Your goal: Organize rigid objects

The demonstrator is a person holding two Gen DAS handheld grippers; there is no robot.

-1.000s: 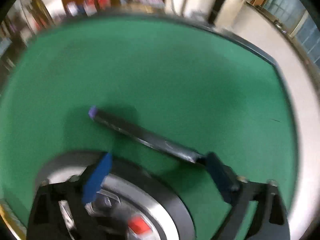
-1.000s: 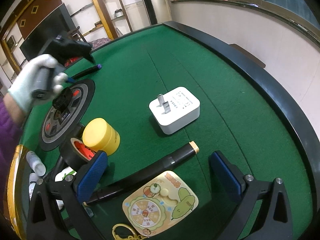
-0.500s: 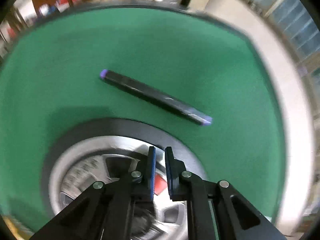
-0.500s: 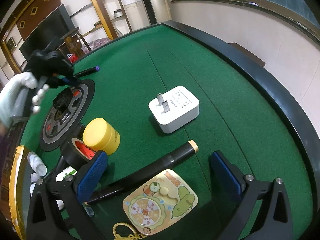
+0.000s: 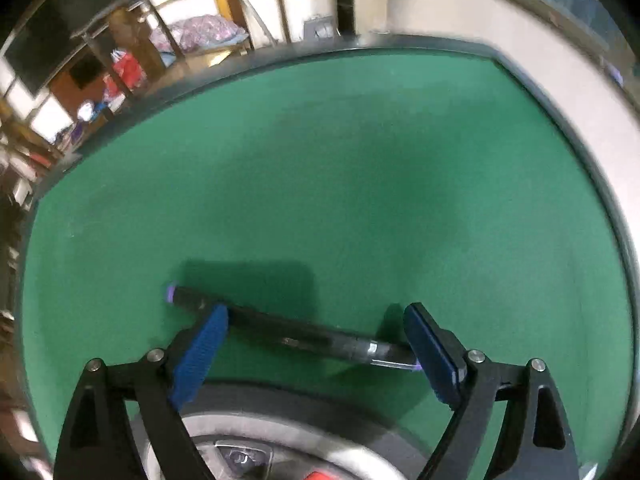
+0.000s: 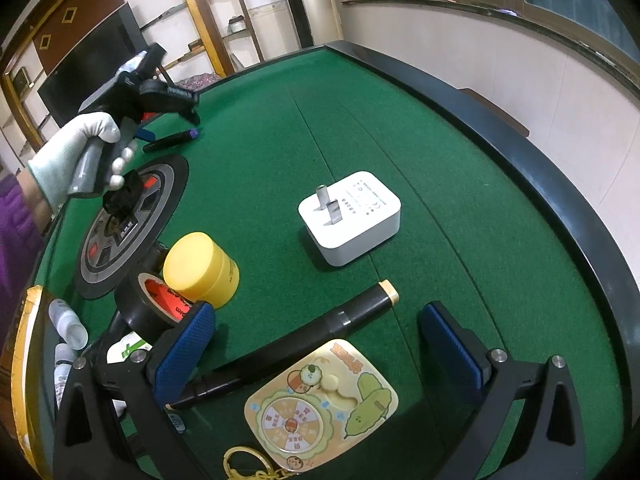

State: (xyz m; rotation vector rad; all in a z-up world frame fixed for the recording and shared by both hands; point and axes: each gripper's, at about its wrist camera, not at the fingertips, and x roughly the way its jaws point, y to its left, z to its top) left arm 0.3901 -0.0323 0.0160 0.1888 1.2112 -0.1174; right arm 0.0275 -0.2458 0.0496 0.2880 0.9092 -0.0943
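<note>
**Both my grippers spread over the green felt, nothing gripped**

My left gripper points steeply down at the green table, and its jaws are opening. The black marker with purple ends lies on the felt across the gap between my blue pads. The pads do not press on it; its left end pokes out past the left pad, and its right end sits close by the right pad. Just below it in my left view is the rim of the wheel-shaped disc, black outside with a grey ring, lying flat on the felt.

From my right view, my gloved left hand holds that gripper above the disc's far edge, with the marker lying just beyond it.

My right gripper hangs wide open and has hold of nothing. Between its pads lie a long black tube with a tan tip and, nearer to me, a cartoon spinner card with a gold key ring. Farther out, well apart from these, a white plug adapter sits prongs up. To my left stand a yellow cylinder touching a roll of black tape with a red core, both just beside the disc. Small white bottles lie by the table's left edge
</note>
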